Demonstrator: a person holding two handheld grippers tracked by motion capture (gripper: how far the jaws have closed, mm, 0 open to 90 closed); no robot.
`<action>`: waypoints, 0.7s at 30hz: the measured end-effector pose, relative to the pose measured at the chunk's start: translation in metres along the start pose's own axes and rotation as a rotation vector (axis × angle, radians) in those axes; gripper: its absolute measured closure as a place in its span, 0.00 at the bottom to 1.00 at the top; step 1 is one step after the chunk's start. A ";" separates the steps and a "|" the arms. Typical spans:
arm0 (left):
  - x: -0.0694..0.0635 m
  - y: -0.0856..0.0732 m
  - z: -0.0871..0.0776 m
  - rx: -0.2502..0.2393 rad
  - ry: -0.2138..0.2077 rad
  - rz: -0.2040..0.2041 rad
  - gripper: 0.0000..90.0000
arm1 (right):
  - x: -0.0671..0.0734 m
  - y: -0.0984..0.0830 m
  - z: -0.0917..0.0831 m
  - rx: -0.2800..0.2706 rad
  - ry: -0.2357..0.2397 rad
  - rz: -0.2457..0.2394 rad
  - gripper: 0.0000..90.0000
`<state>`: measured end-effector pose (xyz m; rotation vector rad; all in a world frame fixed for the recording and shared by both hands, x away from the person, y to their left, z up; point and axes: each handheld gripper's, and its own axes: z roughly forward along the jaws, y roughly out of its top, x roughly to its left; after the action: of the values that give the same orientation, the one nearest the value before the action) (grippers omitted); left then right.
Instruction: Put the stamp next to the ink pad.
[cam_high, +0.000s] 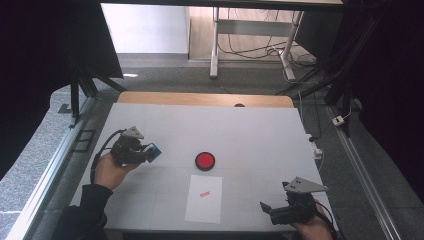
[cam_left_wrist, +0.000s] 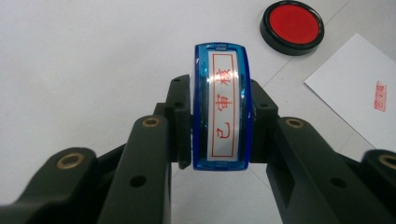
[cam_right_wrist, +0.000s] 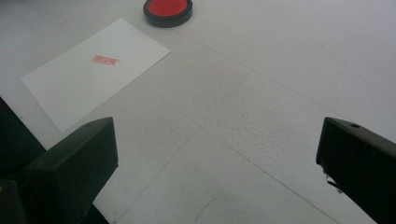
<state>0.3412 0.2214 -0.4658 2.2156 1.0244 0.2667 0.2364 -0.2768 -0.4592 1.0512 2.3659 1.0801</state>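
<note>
The left gripper (cam_high: 150, 153) clamps a blue rubber stamp (cam_left_wrist: 222, 106) in its jaws, lifted near the surface's (cam_high: 250, 130) left edge. Mid-surface sit a red ink pad (cam_high: 205, 160) and stamped paper sheet (cam_high: 204, 199). The right gripper (cam_high: 268, 210) hovers, jaws spread wide, at the near right corner

A: What colour is the stamp (cam_left_wrist: 220, 107)?
B: Translucent blue, with a white label carrying red characters inside a red outline.
A: And the ink pad (cam_high: 205, 160)?
B: Red inside a black rim.
A: The paper (cam_high: 204, 198)?
B: White, with 1 small red imprint (cam_right_wrist: 105, 60).
A: The table (cam_high: 250, 135)?
B: Pale grey-white. Both sets of jaws are black with brass-coloured inserts.
</note>
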 end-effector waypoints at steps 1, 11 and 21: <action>0.000 0.000 0.001 0.003 0.002 0.000 0.76 | 0.000 0.000 0.000 0.000 0.001 0.001 0.00; 0.007 -0.005 0.014 0.051 0.026 -0.018 0.76 | 0.002 0.000 0.001 0.010 0.004 -0.010 0.00; 0.011 -0.010 0.024 0.093 0.053 -0.028 0.76 | 0.002 0.000 0.002 0.016 0.003 -0.016 0.00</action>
<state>0.3532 0.2225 -0.4919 2.2863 1.1166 0.2717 0.2362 -0.2745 -0.4599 1.0351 2.3849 1.0594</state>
